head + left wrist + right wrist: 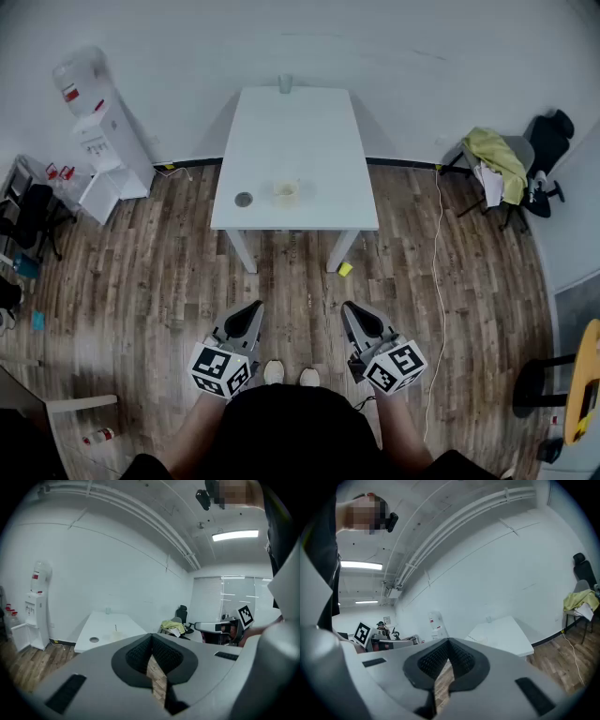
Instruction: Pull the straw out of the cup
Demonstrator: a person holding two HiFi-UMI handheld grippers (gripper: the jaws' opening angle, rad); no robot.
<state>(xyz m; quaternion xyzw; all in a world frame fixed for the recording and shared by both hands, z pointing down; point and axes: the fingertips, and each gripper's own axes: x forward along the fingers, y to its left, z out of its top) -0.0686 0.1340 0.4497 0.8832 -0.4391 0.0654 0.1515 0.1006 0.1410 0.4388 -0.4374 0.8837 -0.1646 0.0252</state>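
A wood-plank floor (pixel 141 281) is filling most of the head view, and a white table (pixel 300 141) is standing on it against the far wall, well apart from the person. A white water dispenser (pixel 98 131) is standing to the table's left, and a chair draped with a yellow cloth (pixel 497 159) is standing to its right.

The left gripper (pixel 253 311) and the right gripper (pixel 352 311) are hanging side by side near the bottom of the frame, over bare floor, both pointing toward the table. In the left gripper view, the left gripper's jaws are pressing together with nothing between them; in the right gripper view, the right gripper's jaws are likewise meeting on nothing.

The cup (pixel 286 193) is standing upright near the table's front edge, well away from both grippers. A dark round disc (pixel 244 199) is lying just to its left. A small glass (pixel 285 84) is standing at the table's far edge. The straw (pixel 116 627), seen in the left gripper view as a thin line, is rising upright out of the cup. A small yellow scrap (pixel 345 269) is lying on the floor beside the right front table leg.
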